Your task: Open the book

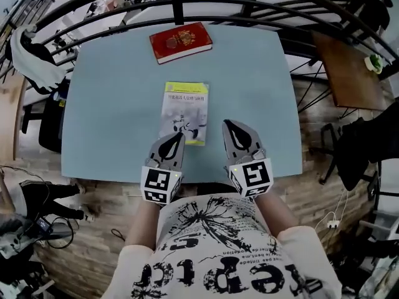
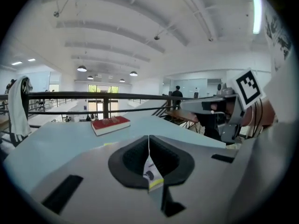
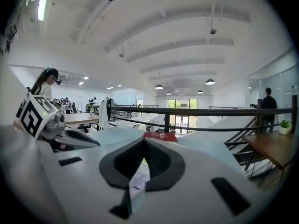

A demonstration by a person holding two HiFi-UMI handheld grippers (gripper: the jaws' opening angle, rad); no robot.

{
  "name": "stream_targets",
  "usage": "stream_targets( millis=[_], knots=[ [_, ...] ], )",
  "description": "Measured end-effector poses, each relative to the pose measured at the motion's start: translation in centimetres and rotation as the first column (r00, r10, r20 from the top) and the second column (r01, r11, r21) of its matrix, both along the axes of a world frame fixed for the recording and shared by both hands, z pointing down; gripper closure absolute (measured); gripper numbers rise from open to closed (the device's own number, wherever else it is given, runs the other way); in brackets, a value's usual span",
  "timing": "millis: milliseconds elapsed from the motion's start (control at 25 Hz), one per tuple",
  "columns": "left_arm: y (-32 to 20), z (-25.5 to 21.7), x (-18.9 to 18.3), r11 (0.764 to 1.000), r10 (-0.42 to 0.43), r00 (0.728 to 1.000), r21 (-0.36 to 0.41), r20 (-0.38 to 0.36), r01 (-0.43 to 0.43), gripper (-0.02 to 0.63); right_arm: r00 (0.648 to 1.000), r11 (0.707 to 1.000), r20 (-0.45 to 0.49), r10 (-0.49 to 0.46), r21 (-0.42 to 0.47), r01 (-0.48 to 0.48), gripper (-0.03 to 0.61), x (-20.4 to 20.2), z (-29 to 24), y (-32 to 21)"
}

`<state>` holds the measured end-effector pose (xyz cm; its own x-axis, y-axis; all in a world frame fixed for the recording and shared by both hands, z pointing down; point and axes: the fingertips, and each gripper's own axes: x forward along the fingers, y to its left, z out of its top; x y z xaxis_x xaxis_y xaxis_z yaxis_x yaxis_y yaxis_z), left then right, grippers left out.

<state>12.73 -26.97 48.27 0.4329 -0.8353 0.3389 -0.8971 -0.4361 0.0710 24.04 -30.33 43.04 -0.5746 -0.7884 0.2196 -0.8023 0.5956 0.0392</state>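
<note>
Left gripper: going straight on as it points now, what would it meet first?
Likely the thin white book with yellow-green bands, lying closed just ahead of the left gripper, though depth is unclear.

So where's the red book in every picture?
Head view: the red book lies top middle, at the table's far edge.
Left gripper view: left of centre, beyond the jaws.
Right gripper view: small, just above the jaws.
Shared landmark: the black railing behind it.
</note>
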Motion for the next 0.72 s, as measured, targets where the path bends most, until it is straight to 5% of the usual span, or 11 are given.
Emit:
stream_targets(
  millis=[240,400,720],
  knots=[
    [-0.4,7.8,2.4,0.981,0.048,0.998,-0.188,0.033,-0.041,0.59,1.0,0.996,-0.005,-0.02,-0.082,0.019,0.568,0.8,3.5,-1.2],
    [-0.4,12.1,4.0,0.951,0.105,0.992,-0.297,0.065,-0.081,0.486,1.0,0.991,0.004,-0.027,-0.128,0.028,0.568,1.2,4.9,-1.1],
    [-0.6,17.0,4.9,0.913,0.137,0.98,-0.402,0.142,-0.07,0.456,1.0,0.983,0.005,-0.028,-0.179,0.028,0.568,1.5,6.9,-1.1]
  ],
)
